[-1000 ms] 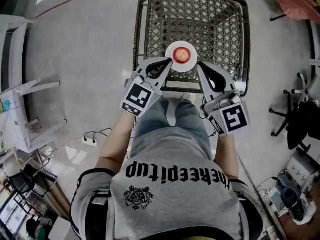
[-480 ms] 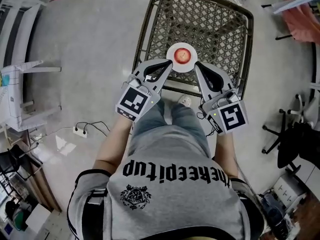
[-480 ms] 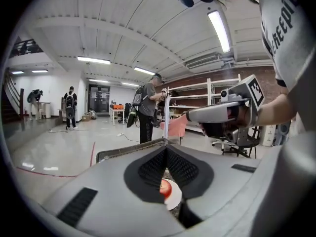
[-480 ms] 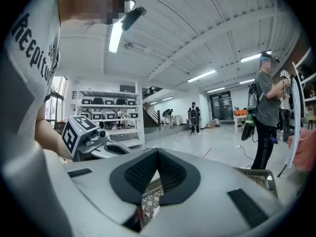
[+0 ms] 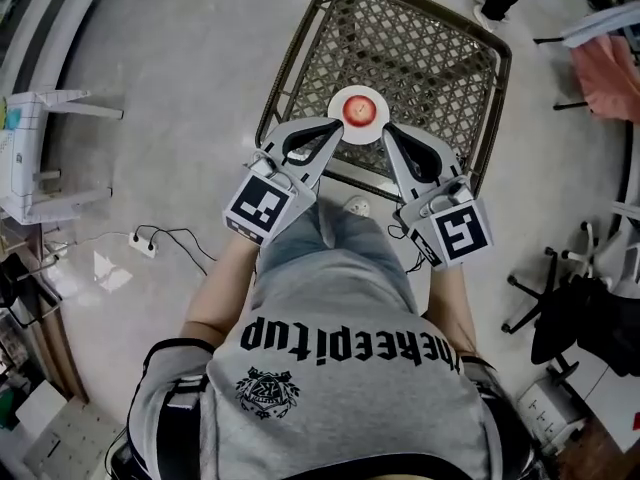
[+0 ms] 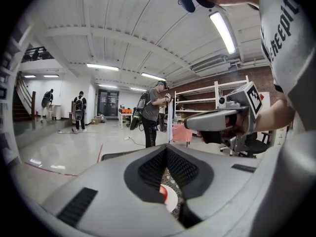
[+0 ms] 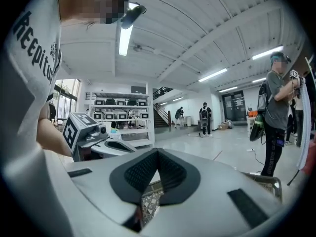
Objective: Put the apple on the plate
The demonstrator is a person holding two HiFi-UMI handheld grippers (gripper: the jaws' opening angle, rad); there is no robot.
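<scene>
Red apple [image 5: 361, 111] sits centred on the white plate [image 5: 336, 106]; judged from this, the task looks done. The plate rests on the woven lattice surface [image 5: 420, 58], close to its near edge rather than in the middle.

Left gripper [image 5: 341, 127]: jaws closed together, nothing between them. The tip is just beside the plate's near-left rim in the head view. Its own view looks down past the closed tips onto the apple [image 6: 162, 193] and plate [image 6: 172, 201], so it seems to be above them, not touching.

Right gripper [image 5: 390, 133]: jaws also closed and empty, tip just beside the near-right rim. Only lattice shows below it in its own view.

Risks, as judgement:
- Both tips flank the plate closely. A dip or sideways swing could clip the rim.
- A clipped rim could skid the plate toward the near edge, which is not far off.
- The apple is round and loose, so a jolt could roll it off the plate.
- The lattice is uneven, so the plate may rock if bumped.

Safest exit looks to be straight back and up, away from the rim.
</scene>
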